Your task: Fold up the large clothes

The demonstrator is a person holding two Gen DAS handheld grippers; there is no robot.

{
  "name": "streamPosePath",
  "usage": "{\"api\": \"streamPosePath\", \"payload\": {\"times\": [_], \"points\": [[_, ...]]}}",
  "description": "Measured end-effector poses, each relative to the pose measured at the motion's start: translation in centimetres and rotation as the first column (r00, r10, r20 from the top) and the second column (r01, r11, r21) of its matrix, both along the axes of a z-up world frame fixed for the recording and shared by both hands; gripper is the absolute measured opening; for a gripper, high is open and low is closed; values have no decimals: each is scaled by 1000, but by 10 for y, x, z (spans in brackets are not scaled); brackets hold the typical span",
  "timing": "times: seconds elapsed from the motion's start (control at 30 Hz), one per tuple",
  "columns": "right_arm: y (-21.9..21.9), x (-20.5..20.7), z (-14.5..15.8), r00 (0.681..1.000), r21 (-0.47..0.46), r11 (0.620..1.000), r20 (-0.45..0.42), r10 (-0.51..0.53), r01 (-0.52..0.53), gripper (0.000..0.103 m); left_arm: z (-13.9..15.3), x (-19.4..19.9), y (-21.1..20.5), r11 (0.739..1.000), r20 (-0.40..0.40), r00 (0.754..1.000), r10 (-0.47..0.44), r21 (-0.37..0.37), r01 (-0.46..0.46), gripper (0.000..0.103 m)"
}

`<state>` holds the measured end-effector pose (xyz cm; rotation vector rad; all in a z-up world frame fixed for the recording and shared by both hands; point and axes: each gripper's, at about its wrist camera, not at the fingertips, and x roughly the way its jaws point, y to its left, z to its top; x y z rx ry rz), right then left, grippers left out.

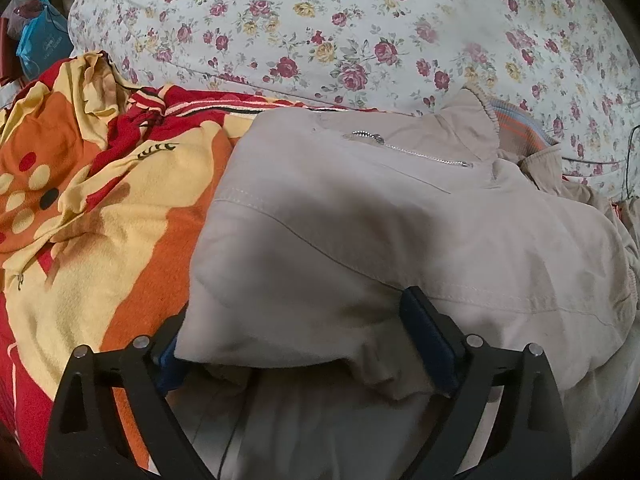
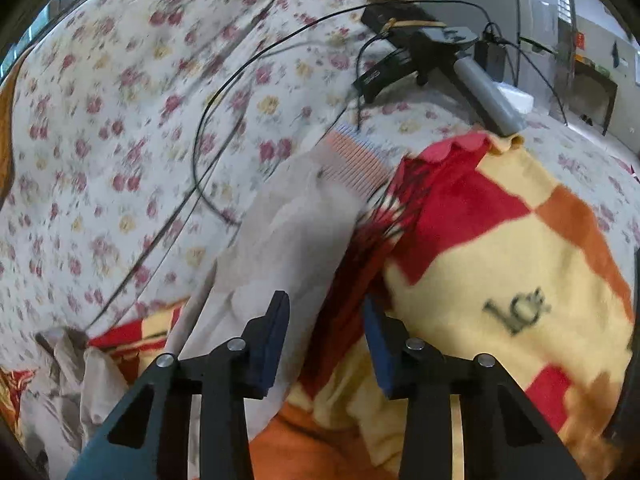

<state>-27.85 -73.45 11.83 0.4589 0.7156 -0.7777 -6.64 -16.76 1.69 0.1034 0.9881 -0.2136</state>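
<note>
Two grippers work on the beige zippered jacket [image 1: 360,208], lying mid-frame on the red, orange and yellow blanket [image 1: 100,220]. The left gripper [image 1: 296,344] stands wide open around a fold; the right gripper [image 2: 326,340] is open beside the sleeve. We judge folding is half done; next we must close on the cloth.

Your left wrist view looks forward and down from very close over the beige jacket [image 1: 360,216], facing the floral sheet [image 1: 360,20] toward the bed's far edge. Your right wrist view sits just as near, tilted, looking along the jacket's sleeve [image 2: 288,232] toward the bed's far corner and the room beyond. Both views share the jacket, the red-and-yellow blanket [image 1: 100,208] and the sheet.
</note>
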Motion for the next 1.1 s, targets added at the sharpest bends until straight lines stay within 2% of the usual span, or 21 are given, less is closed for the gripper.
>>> {"api": "streamPosePath", "payload": {"times": [0.13,0.3,0.33,0.43,0.53,0.57,0.67,0.7,0.8,0.9,1.0,1.1], "points": [[-20,-1,-4,998,53,998,58,-33,30,42,0,2,0,1000,-4,1000,2,-2,-2,97],[-24,3,0,990,63,998,137,11,-20,42,-1,5,-1,1000,-12,1000,4,-7,-4,99],[-25,6,0,990,63,998,139,17,-26,42,-1,5,-1,1000,-13,1000,4,-8,-4,100],[-33,16,-9,998,75,997,63,-13,9,42,-2,6,-2,1000,-13,1000,5,-5,-5,101],[-39,25,-16,998,82,997,63,-9,3,42,-3,8,-4,1000,-13,1000,6,-2,-6,102],[-40,29,-18,999,68,998,51,-7,3,37,-3,8,-4,1000,-13,1000,6,-1,-6,103],[-39,38,-21,1000,33,999,27,15,-15,3,-3,8,-4,1000,-14,1000,6,-2,-6,103],[-37,40,-19,1000,22,1000,18,14,-14,3,-3,9,-4,1000,-15,1000,6,-3,-6,103],[-26,31,-3,997,-17,1000,72,23,-22,2,-3,9,-4,1000,-14,1000,7,-4,-7,103],[-2,17,27,990,-68,996,124,66,-58,2,2,10,-3,1000,-23,1000,6,-13,-6,103],[22,8,58,982,-126,987,153,114,-95,2,20,10,8,996,-11,1000,24,-82,-25,102],[57,4,94,962,-175,971,190,198,-166,2,41,8,22,986,34,998,58,-162,-52,102]]}}
